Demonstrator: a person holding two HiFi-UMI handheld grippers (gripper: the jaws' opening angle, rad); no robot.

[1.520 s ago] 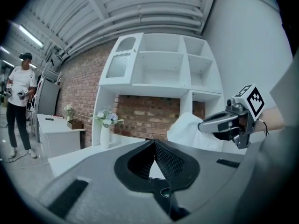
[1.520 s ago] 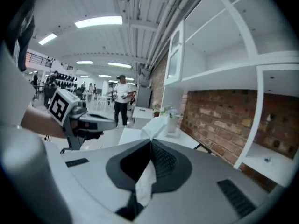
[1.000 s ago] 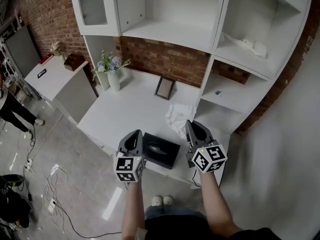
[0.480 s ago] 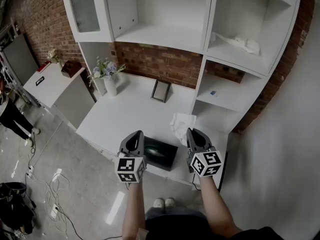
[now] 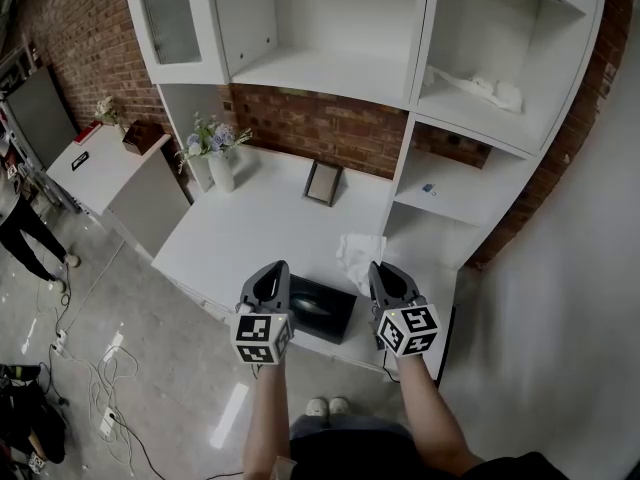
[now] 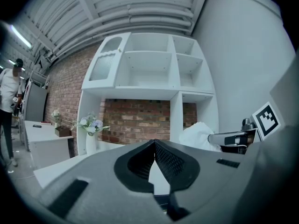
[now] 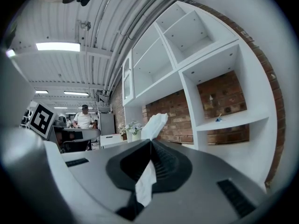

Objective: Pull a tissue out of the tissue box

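A black tissue box [image 5: 322, 307] lies near the front edge of the white desk [image 5: 260, 228], between my two grippers. My right gripper [image 5: 379, 269] is shut on a white tissue [image 5: 358, 252] that hangs crumpled just past its tip, clear of the box and to its right. In the right gripper view the tissue [image 7: 154, 124] sticks up beyond the closed jaws [image 7: 150, 142] and a strip of it trails back between the pads. My left gripper [image 5: 275, 269] hovers at the box's left end, shut and empty [image 6: 154, 143]. The left gripper view shows the tissue [image 6: 198, 136] at the right.
A vase of flowers [image 5: 214, 152] and a small picture frame [image 5: 325, 181] stand at the back of the desk under a white shelf unit [image 5: 420, 78]. A crumpled white cloth [image 5: 490, 90] lies on an upper shelf. A low white cabinet [image 5: 110, 163] and floor cables [image 5: 90, 368] are at left.
My right gripper has sunk a little with the tissue in it. The left gripper has stayed beside the box.
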